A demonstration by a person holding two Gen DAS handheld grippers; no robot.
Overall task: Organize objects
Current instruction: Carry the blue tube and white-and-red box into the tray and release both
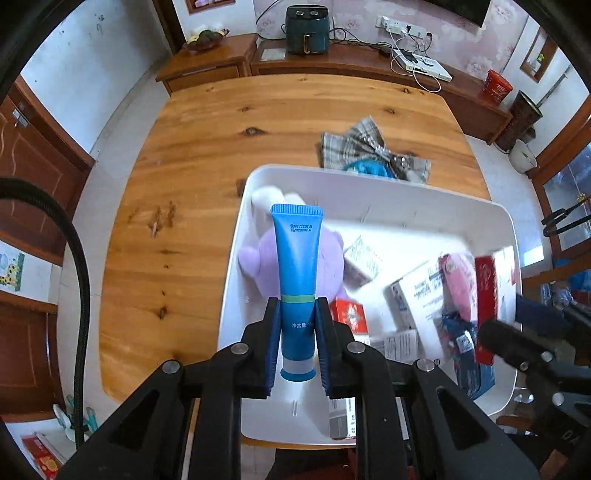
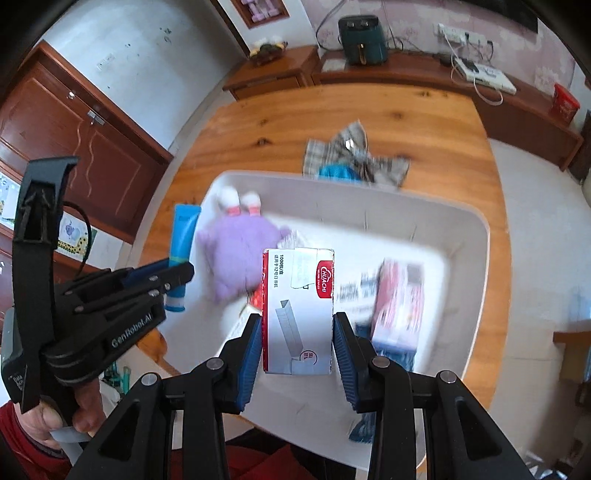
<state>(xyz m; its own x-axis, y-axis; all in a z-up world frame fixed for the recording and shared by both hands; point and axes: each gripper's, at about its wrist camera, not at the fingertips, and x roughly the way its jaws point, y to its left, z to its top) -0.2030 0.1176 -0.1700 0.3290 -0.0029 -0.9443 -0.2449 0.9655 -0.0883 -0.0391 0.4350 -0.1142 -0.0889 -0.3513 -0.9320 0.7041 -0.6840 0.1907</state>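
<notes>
My left gripper (image 1: 297,306) is shut on a blue tube (image 1: 297,258), gripped near its cap end, its crimped end pointing away over the left side of a white tray (image 1: 369,184). The same tube (image 2: 183,236) and left gripper (image 2: 177,273) show at the left of the right wrist view, held by a hand. My right gripper (image 2: 297,321) is shut on a white and red staples box (image 2: 299,310), held above the tray (image 2: 461,221). In the tray lie a purple plush toy (image 1: 332,258) (image 2: 240,251) and several small boxes (image 1: 413,295).
The tray sits on a wooden table (image 1: 221,147). Behind the tray lie a plaid cloth (image 1: 365,144) and something blue (image 1: 369,168). A sideboard beyond holds a dark green air fryer (image 1: 306,29), a fruit bowl and cables. The right gripper's body (image 1: 535,350) shows at the right edge.
</notes>
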